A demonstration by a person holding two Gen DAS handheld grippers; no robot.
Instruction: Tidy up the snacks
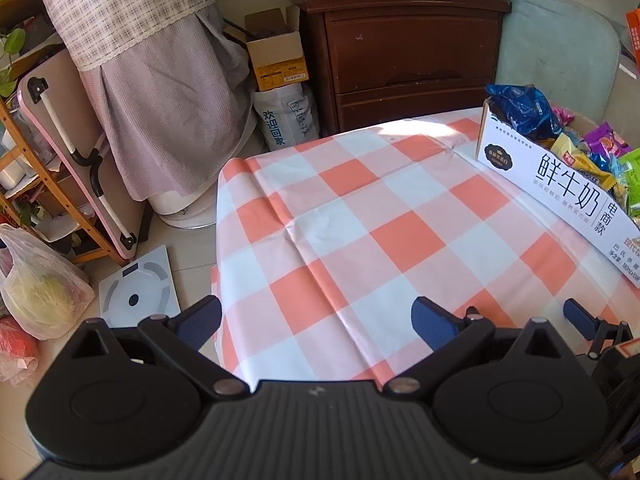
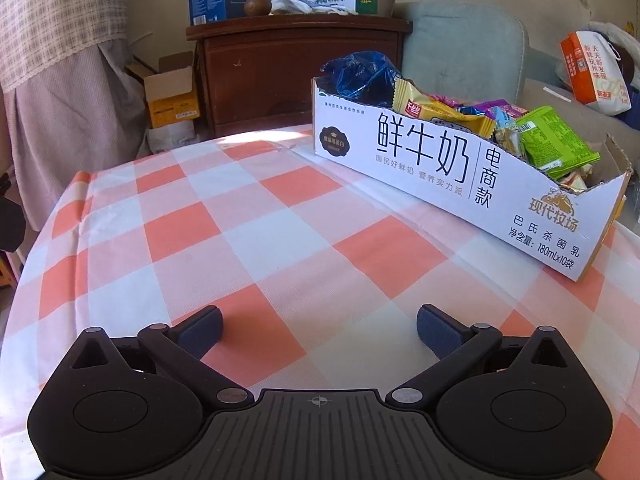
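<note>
The white milk box (image 2: 460, 168), right of the middle, reads 鲜牛奶 and 180mL. It is full of snack packets (image 2: 556, 140). Both the left gripper (image 1: 316, 320) and right gripper (image 2: 320, 328) are wide open, holding nothing.

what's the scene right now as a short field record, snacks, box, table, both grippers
surface: table under an orange and white checked cloth, bare in front of both grippers
container: cut-open white milk carton box, on the cloth's far right
contents: wrapped snacks piled inside, blue bag, yellow packet, green packet
loose snacks on cloth: none visible
left gripper: open, empty
right gripper: open, empty, over the cloth
</note>
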